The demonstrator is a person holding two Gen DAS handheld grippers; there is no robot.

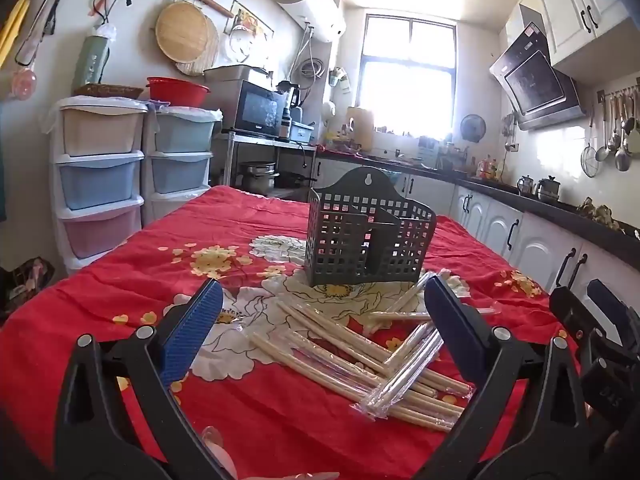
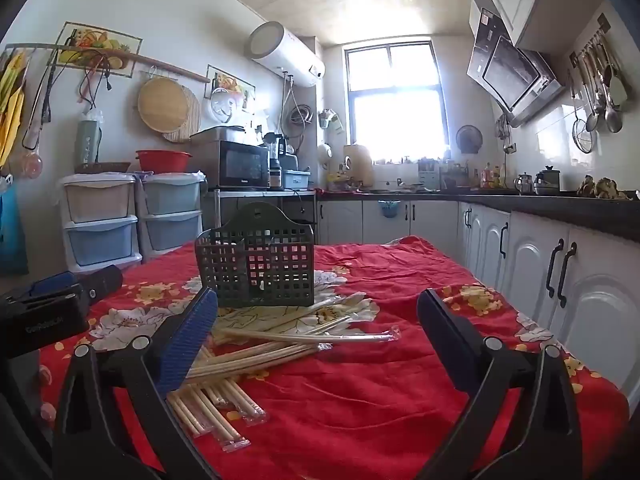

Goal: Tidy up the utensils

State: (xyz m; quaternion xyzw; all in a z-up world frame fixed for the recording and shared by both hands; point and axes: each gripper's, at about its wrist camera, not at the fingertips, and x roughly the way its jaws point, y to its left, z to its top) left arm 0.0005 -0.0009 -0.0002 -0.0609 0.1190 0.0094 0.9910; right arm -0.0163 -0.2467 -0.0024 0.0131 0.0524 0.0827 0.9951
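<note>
A dark green perforated utensil holder stands upright on the red floral tablecloth; it also shows in the right wrist view. Several wrapped wooden chopstick pairs lie scattered in front of it, also in the right wrist view. My left gripper is open and empty, above the near side of the pile. My right gripper is open and empty, to the right of the pile. The left gripper's body shows at the left of the right wrist view.
Plastic drawer towers stand beyond the table's left. White cabinets under a dark counter run along the right. A microwave sits at the back. The tablecloth covers the table in the right wrist view too.
</note>
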